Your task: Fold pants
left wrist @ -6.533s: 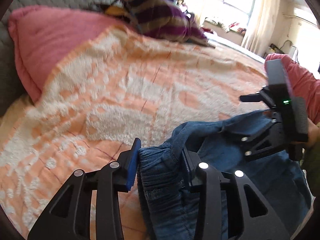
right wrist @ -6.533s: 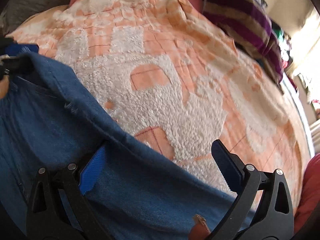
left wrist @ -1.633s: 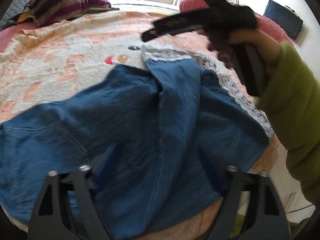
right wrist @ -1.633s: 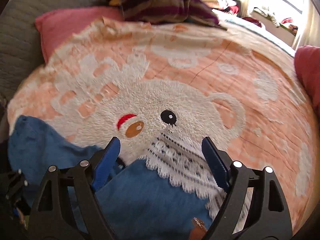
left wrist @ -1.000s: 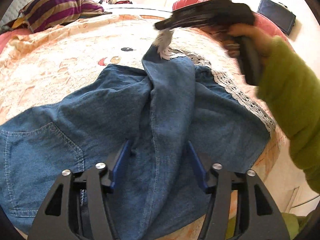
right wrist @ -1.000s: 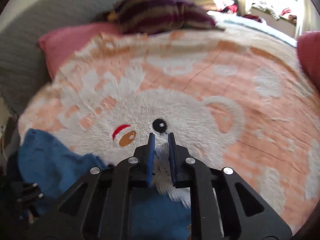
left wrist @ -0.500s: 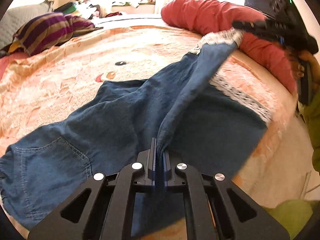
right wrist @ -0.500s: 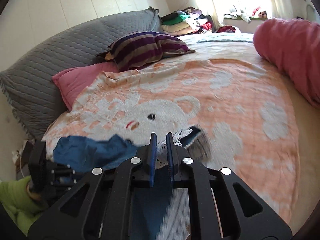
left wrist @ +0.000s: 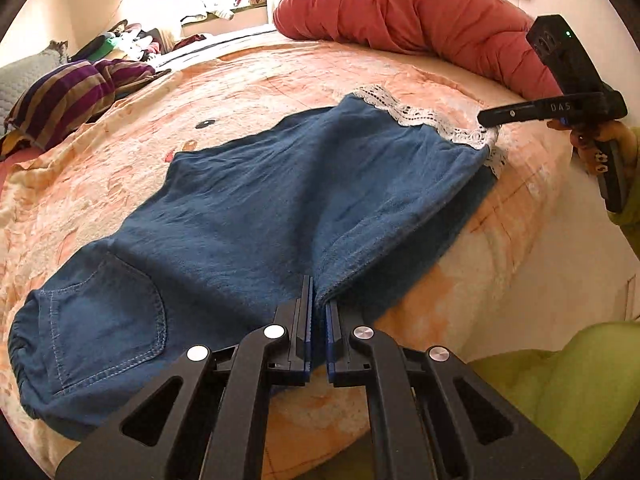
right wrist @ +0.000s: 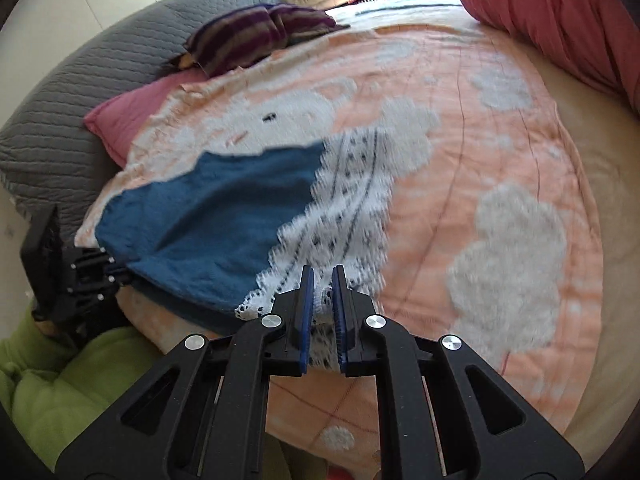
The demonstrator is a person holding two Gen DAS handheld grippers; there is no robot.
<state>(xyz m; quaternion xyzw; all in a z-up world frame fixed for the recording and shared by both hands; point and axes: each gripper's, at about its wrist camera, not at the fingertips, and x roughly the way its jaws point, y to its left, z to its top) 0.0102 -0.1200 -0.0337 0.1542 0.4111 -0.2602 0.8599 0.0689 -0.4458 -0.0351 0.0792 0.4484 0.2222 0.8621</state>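
Denim pants (left wrist: pixel 248 216) lie spread across an orange bear-print blanket (left wrist: pixel 280 80) on a bed, one leg laid over the other, a back pocket (left wrist: pixel 104 312) near the waistband at the left. The left gripper (left wrist: pixel 316 320) is pinched tight on the denim's near edge. The right gripper (right wrist: pixel 323 300) is clamped on the white lace hem (right wrist: pixel 344 200) (blurred by motion in its own view, so the lace pattern is hard to read). A long red bolster (left wrist: pixel 420 20) and a striped pillow (left wrist: pixel 60 100) sit beyond. The lower leg is mostly hidden beneath the upper one.
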